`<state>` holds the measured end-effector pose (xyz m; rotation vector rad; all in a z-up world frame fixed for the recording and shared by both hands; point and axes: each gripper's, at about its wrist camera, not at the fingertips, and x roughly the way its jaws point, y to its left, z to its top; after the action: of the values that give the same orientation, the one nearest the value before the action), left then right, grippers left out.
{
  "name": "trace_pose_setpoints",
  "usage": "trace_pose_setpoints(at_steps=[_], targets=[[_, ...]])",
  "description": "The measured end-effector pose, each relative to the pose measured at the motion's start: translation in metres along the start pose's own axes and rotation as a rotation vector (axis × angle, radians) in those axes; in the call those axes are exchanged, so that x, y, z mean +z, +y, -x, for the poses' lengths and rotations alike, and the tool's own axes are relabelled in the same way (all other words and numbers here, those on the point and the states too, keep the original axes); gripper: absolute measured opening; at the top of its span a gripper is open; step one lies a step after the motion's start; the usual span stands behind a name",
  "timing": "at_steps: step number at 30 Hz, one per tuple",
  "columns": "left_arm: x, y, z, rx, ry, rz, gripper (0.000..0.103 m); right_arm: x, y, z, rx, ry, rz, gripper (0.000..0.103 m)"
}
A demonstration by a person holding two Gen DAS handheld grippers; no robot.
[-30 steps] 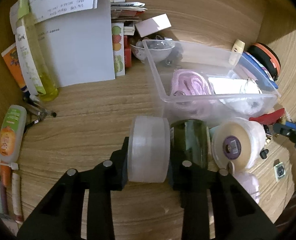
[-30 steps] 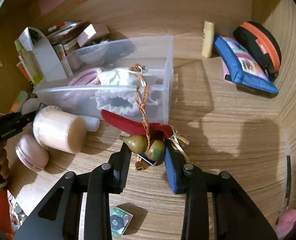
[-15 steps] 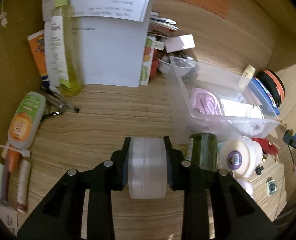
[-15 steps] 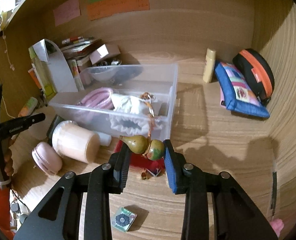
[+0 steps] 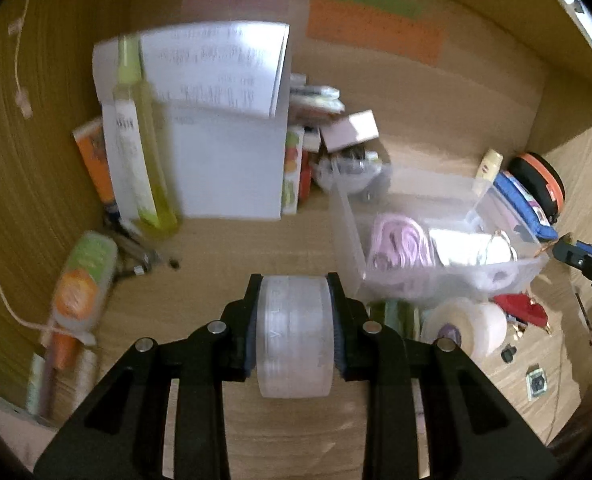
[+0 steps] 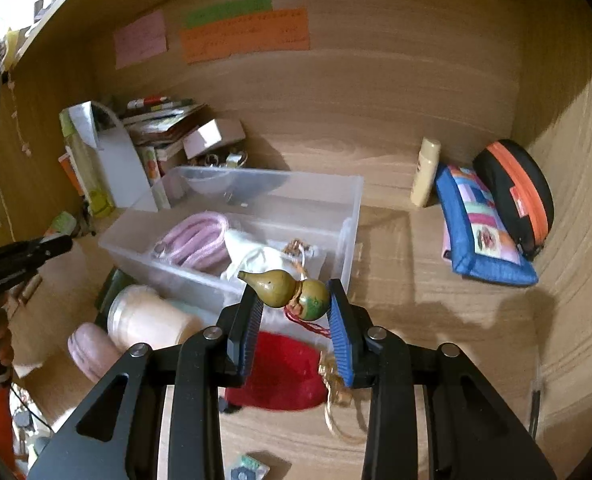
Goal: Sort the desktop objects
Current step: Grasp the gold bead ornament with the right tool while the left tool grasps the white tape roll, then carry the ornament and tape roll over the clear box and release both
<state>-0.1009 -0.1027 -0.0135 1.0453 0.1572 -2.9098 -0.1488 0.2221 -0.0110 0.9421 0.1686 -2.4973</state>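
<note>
Starting left of the clear plastic bin [image 5: 448, 236], a tall yellow-green bottle [image 5: 141, 152] is seen standing upright against a folded white sheet [image 5: 227, 168], with an orange-and-green tube [image 5: 81, 284] lying on the wooden desk [image 5: 223, 264] nearer the camera. In front of the bin's left corner, a frosted white round jar [image 5: 294, 336] is clamped on its two flat faces by the left gripper [image 5: 294, 320] and held clear of the desk. Inside the bin, a coiled pink cord [image 6: 195, 240] and a white cloth pouch [image 6: 259, 260] are contained. At the bin's near right corner, an olive gourd charm [image 6: 287, 288] is pinched between the blue pads of the right gripper [image 6: 291, 312], above a red pouch [image 6: 279, 376]. Right of the bin, a blue patchwork pouch [image 6: 480, 232] and a black-and-orange case [image 6: 516, 192] are leaned at the back wall.
</note>
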Motion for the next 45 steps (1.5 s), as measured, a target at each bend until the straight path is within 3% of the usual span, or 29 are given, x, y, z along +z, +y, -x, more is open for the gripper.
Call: trace_pose_setpoints(at_steps=[12, 29, 38, 45], targets=[[0.043, -0.012, 0.009, -0.036, -0.049, -0.017, 0.029, 0.030, -0.013, -0.017, 0.009, -0.013, -0.013, 0.029], [0.082, -0.057, -0.036, -0.160, 0.008, -0.064, 0.029, 0.074, -0.002, -0.054, 0.027, -0.016, 0.048, 0.029], [0.083, -0.071, -0.081, -0.152, 0.086, -0.072, 0.029, 0.066, 0.002, -0.094, 0.051, 0.056, 0.074, 0.029], [0.081, -0.076, -0.103, -0.087, 0.118, -0.093, 0.029, 0.059, -0.002, -0.116, 0.068, 0.115, 0.069, 0.029]])
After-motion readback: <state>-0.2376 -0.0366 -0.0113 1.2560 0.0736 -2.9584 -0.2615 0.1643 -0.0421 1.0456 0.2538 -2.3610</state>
